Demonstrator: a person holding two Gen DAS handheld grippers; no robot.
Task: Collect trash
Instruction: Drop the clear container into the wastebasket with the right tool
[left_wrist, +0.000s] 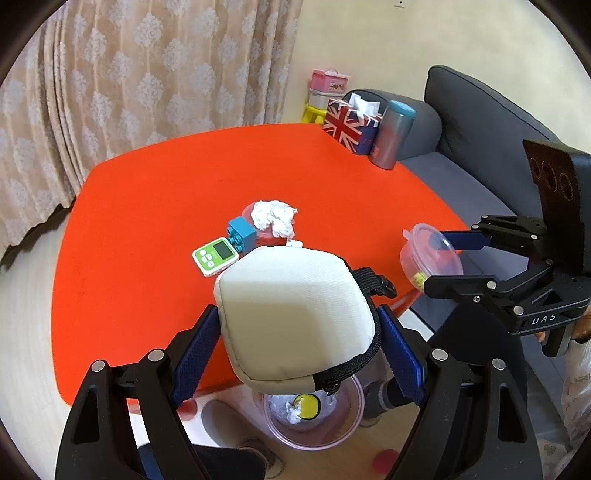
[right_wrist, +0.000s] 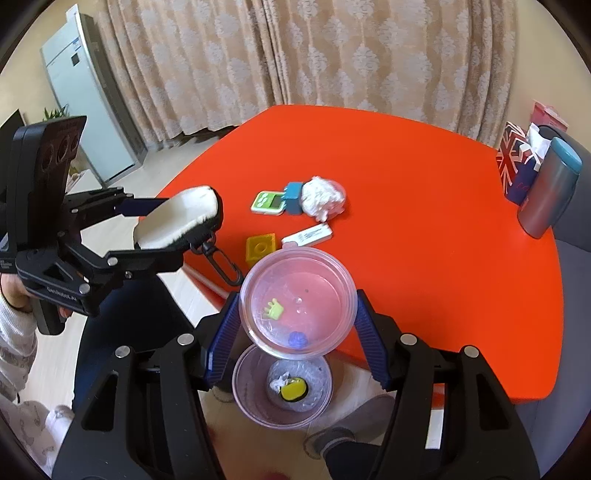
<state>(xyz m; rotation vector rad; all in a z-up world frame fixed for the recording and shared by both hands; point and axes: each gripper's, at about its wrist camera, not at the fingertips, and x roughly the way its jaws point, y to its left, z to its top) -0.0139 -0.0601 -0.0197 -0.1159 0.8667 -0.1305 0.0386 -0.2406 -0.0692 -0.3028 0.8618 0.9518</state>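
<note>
My left gripper (left_wrist: 297, 332) is shut on a white zip pouch (left_wrist: 295, 314) with a black clip, held over the table's near edge; it also shows in the right wrist view (right_wrist: 177, 218). My right gripper (right_wrist: 295, 314) is shut on a clear round plastic container (right_wrist: 297, 301) holding small yellow and blue bits; the container also shows in the left wrist view (left_wrist: 430, 258). Below both, on the floor, stands a clear pink-rimmed bin (right_wrist: 282, 387) with crumpled paper and a yellow piece inside. A crumpled white tissue (right_wrist: 321, 197) lies on the orange table (right_wrist: 424, 221).
On the table lie a green timer (right_wrist: 267, 202), a blue block (right_wrist: 293, 192), a yellow square piece (right_wrist: 261, 246) and a white strip (right_wrist: 308, 236). A Union Jack tissue box (right_wrist: 515, 166) and grey tumbler (right_wrist: 550, 188) stand at the far right edge. A grey sofa (left_wrist: 480, 122) is beside the table.
</note>
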